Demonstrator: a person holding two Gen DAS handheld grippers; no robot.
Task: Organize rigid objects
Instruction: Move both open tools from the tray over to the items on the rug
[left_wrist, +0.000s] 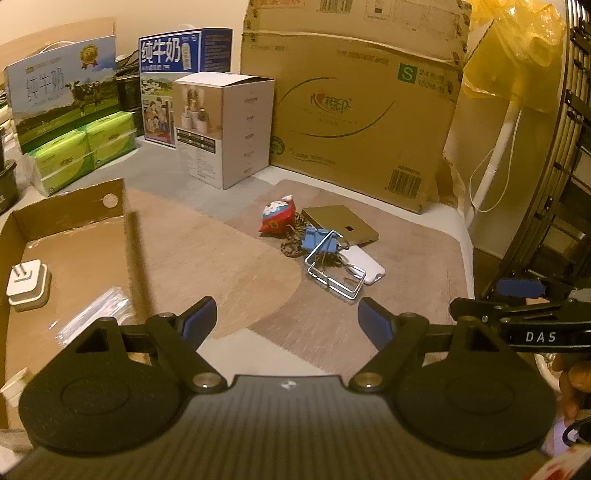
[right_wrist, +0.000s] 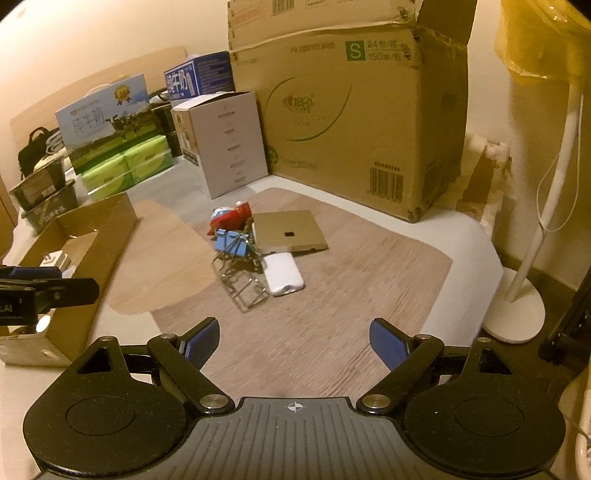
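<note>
A small pile lies on the wood-pattern mat: a red and white toy figure (left_wrist: 277, 218) (right_wrist: 229, 217), a blue binder clip (left_wrist: 318, 240) (right_wrist: 232, 240), a bent wire stand (left_wrist: 334, 275) (right_wrist: 242, 291), a flat gold box (left_wrist: 341, 223) (right_wrist: 290, 232) and a white phone-shaped case (left_wrist: 365, 267) (right_wrist: 282, 275). My left gripper (left_wrist: 287, 319) hovers open short of the pile, with nothing between its pads. Beside it my right gripper (right_wrist: 293, 339) is open too and empty. An open cardboard box (left_wrist: 70, 236) (right_wrist: 88, 236) at the left holds a white plug adapter (left_wrist: 27, 282).
A large carton (left_wrist: 362, 110) (right_wrist: 347, 122) and a white product box (left_wrist: 225, 125) (right_wrist: 225, 140) stand behind the pile. Milk cartons and green tissue packs (left_wrist: 81, 147) line the back left. A white lamp stand (right_wrist: 517, 310) rises at the right, past the mat's edge.
</note>
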